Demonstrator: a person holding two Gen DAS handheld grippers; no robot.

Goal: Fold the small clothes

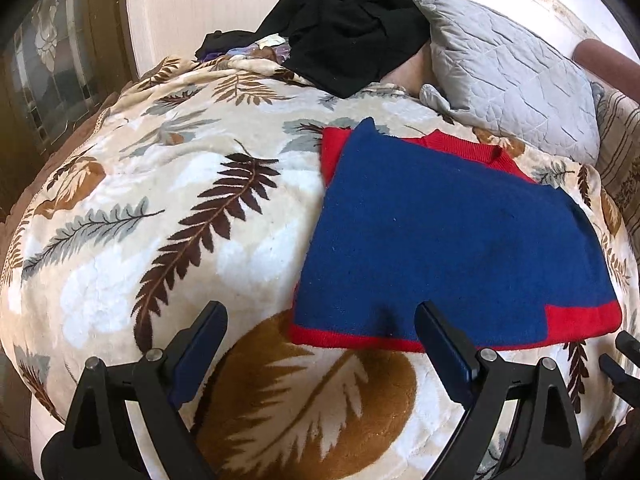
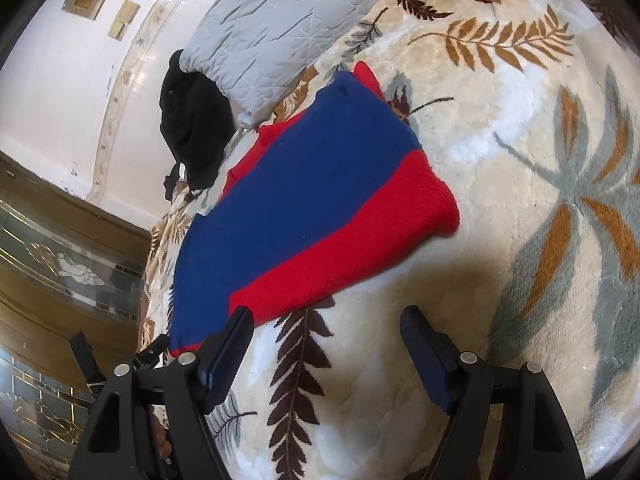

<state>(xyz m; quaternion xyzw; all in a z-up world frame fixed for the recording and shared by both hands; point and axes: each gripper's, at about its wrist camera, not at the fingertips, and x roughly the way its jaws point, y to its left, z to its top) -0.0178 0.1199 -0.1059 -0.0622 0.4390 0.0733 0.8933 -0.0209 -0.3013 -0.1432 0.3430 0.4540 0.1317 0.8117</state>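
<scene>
Left wrist view, folded sweater (image 1: 440, 240), leaf-print blanket (image 1: 180, 200)

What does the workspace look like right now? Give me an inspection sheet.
Surface: bed under a leaf-print blanket.
Job's things: blue and red sweater lying flat, partly folded, near the bed's front edge.
Clutter: black clothes heaped at the far end; grey pillow beside them.
Grippers: left gripper open, one finger over the sweater's hem; right gripper open, at the sweater's red edge; neither holds anything.
Cables: nothing seen.
Surroundings: white wall, wooden glass-panelled cabinet.
</scene>
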